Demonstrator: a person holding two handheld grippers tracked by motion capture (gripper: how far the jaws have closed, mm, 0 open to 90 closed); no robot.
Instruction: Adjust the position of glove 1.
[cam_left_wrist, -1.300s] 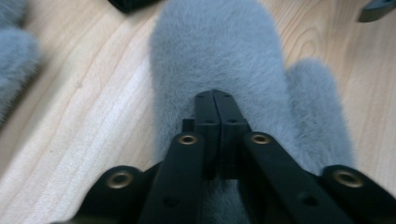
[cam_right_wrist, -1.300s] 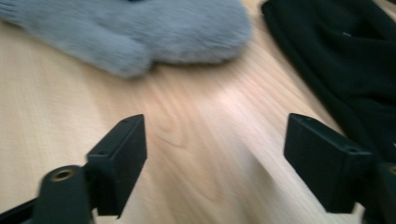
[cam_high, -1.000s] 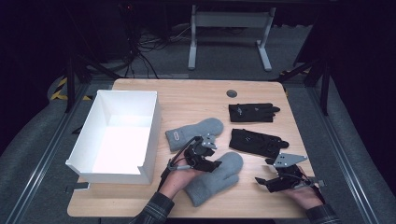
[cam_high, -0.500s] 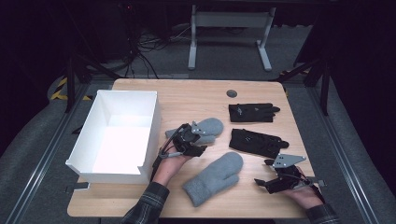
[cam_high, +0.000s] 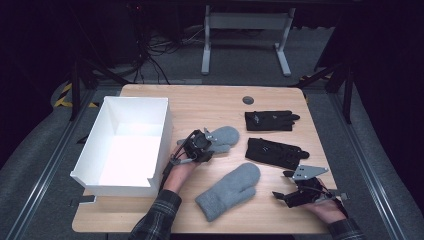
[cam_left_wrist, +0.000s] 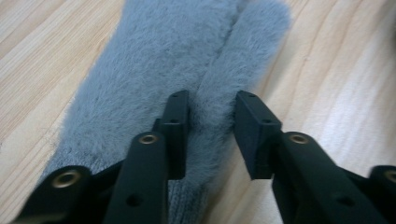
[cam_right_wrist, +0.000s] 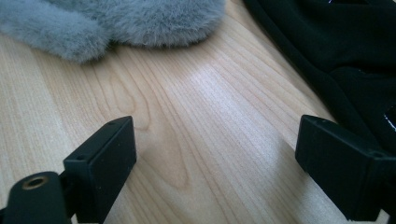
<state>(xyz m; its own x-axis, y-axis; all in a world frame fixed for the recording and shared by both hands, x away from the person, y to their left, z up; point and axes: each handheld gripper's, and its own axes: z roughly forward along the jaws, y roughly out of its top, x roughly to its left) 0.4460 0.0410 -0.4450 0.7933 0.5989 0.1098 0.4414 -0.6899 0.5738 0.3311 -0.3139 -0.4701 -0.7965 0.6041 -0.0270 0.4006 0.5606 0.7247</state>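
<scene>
L tool (cam_left_wrist: 212, 130): jaws just closing on far grey mitten (cam_high: 226, 137) thumb, fur between pads | R tool (cam_right_wrist: 215, 163): open, empty, over surface (cam_right_wrist: 196, 107)

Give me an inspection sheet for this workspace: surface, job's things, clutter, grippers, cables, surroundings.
Surface: wooden table, with a dark round disc near the far edge.
Job's things: far grey mitten beside the white box; near grey mitten lies flat at the front.
Clutter: two black gloves on the right side.
Grippers: left gripper jaws have just been closing around the far mitten's thumb, with its fur between them; right gripper open, over bare wood.
Cables: a black cable trails from the left gripper; more lie on the floor beyond the table.
Surroundings: dark room, grey floor, a metal stand behind the table.
</scene>
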